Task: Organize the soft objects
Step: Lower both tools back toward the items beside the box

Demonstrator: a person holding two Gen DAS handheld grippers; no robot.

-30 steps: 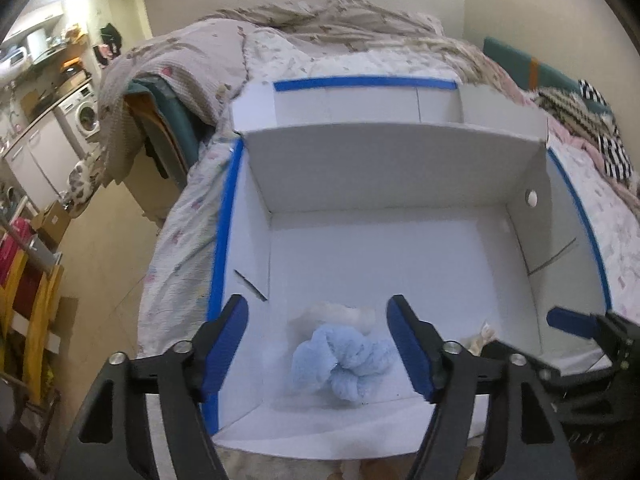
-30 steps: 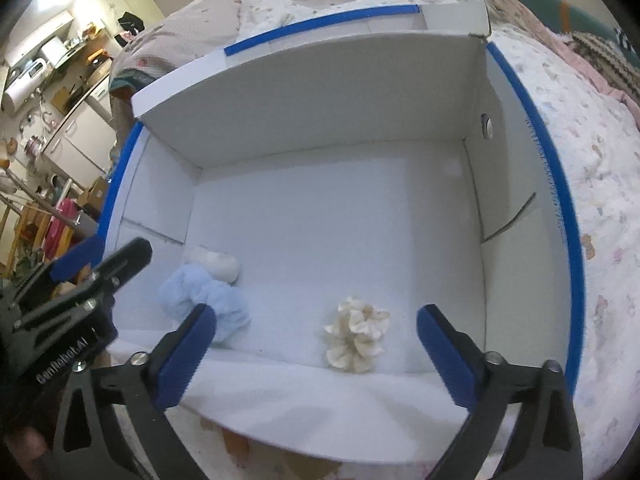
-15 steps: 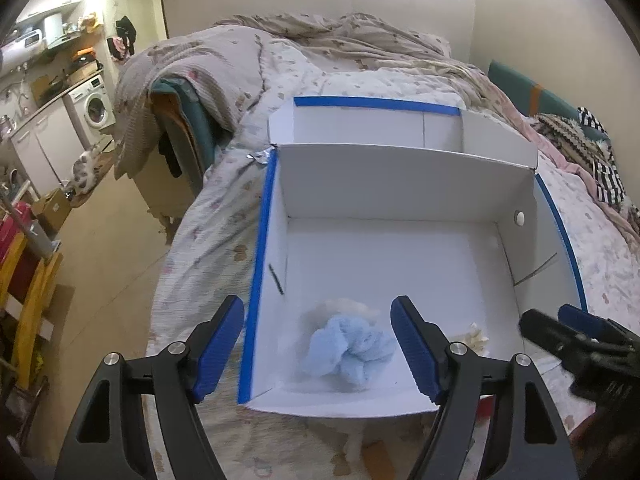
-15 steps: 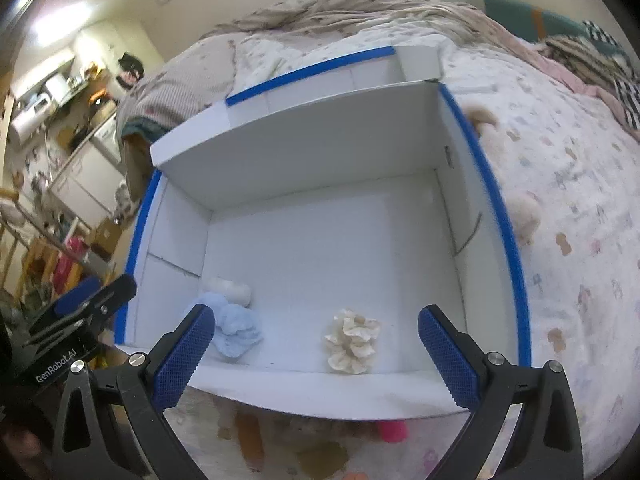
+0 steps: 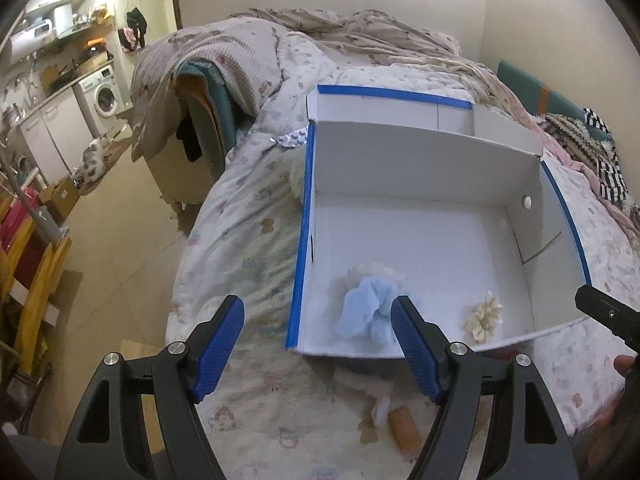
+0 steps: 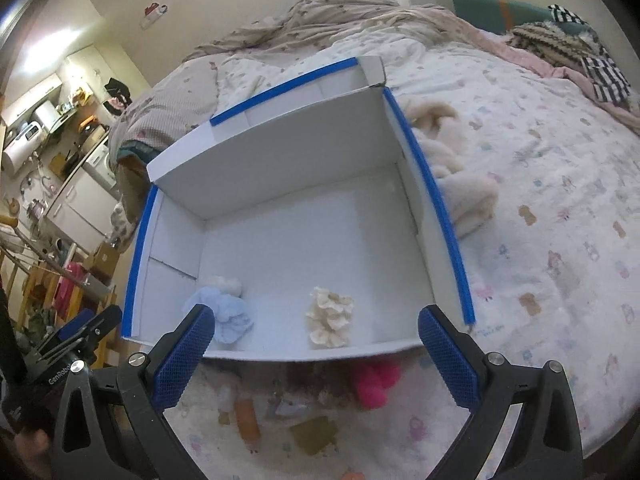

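A white cardboard box (image 5: 424,168) (image 6: 280,160) with blue-taped edges lies on the bed. Inside it are a light blue soft bundle (image 5: 366,308) (image 6: 228,312), a white fluffy piece (image 5: 376,270) (image 6: 226,284) behind it, and a cream ruffled scrunchie (image 5: 484,316) (image 6: 330,316). My left gripper (image 5: 318,344) is open and empty, in front of the box's near left corner. My right gripper (image 6: 316,354) is open and empty, in front of the box's near wall. A pink soft item (image 6: 376,384) lies on the bed just in front of the box.
Small items lie on the bedsheet in front of the box: an orange tube (image 6: 248,420) (image 5: 404,432) and a brown piece (image 6: 314,434). A cream fluffy blanket (image 6: 456,184) lies right of the box. The bed's left edge (image 5: 188,264) drops to the floor; clutter lies beyond.
Both grippers have pulled back from the box and up. The box now sits farther away, and the items on the bed in front of it have come into view.
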